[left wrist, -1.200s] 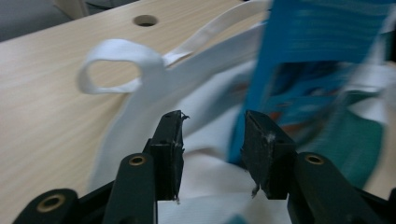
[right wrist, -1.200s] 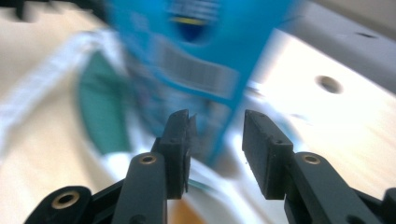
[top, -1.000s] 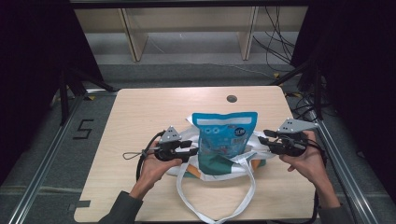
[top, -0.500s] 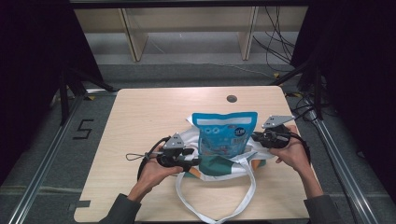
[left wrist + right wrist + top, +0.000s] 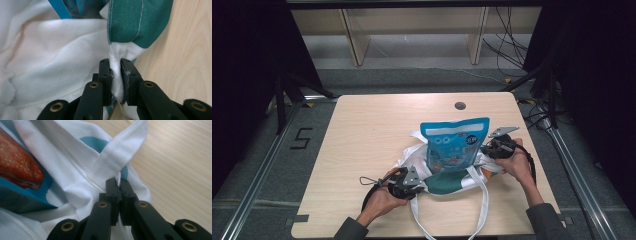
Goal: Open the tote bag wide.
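Both grippers have just closed on the tote bag point(image 5: 447, 182). Left gripper point(image 5: 115, 75): jaws have been closing in the last moment, now pinched narrow on a fold of white cloth at the bag's mouth hem, green panel just ahead of the tips, bare table point(image 5: 190, 50) to its right. Right gripper point(image 5: 117, 192): jaws nearly together, clamped on the white edge where a strap point(image 5: 120, 155) crosses just ahead of its tips. In the high view both hands sit lower and closer in than a second ago, hard against either side of the bag. The blue snack pouch point(image 5: 454, 147) stands upright between the two grippers, lower end inside the bag mouth, top well clear of it. My read: grip phase done, both sides of the opening secured. Next is likely to lift or spread the rim up around the pouch. Risk: thin cloth slipping from the pads, pouch tipping.
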A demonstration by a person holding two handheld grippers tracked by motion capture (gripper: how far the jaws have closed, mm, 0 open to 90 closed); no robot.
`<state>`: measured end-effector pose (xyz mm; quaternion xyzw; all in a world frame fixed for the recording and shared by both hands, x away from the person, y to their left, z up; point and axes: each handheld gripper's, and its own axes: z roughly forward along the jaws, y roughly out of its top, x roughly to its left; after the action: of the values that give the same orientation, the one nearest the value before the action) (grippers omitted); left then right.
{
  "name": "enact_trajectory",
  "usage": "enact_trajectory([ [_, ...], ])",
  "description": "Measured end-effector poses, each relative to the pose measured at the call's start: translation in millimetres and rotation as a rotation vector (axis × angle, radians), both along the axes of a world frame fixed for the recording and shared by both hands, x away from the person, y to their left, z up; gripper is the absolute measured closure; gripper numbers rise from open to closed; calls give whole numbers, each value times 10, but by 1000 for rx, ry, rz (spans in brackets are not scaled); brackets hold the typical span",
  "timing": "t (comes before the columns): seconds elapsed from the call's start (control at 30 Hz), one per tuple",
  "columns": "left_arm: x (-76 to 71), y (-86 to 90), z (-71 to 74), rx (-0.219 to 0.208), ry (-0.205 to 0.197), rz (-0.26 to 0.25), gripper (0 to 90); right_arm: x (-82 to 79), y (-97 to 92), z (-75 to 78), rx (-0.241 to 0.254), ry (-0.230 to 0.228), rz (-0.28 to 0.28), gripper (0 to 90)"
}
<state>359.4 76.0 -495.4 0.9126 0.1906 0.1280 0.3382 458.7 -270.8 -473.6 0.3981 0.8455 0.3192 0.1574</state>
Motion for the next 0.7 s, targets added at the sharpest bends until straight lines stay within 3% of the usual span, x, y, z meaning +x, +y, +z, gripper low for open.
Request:
enact_trajectory([
  [0.1,-2,-8,25,-19,2,13,756,2,-32,55,-23,-25,15,806],
  [0.13,1,10,86,-45,-6,25,745,-2,-31,76,8,-52,-6,775],
  [0.2,2,21,122,-69,-3,30,740,-20,-66,159,-3,-40,-5,761],
  [0.3,3,78,251,-141,-11,49,715,-96,-111,402,66,-107,-35,712],
  [0.33,3,111,307,-185,-10,67,699,-186,-139,575,112,-132,-48,707],
  [0.37,3,111,307,-185,-10,67,693,-186,-139,575,112,-132,-48,707],
  [0.4,3,138,341,-203,-13,74,693,-217,-152,618,118,-162,-37,709],
  [0.53,-37,151,366,-272,16,90,679,-499,-178,783,125,-188,27,763],
  [0.63,-48,148,380,-254,-7,74,662,-678,-169,773,140,-153,67,798],
  [0.67,-60,137,364,-261,4,83,660,-724,-163,742,141,-148,105,813],
  [0.7,-65,142,363,-240,3,78,660,-764,-149,719,141,-126,126,826],
])
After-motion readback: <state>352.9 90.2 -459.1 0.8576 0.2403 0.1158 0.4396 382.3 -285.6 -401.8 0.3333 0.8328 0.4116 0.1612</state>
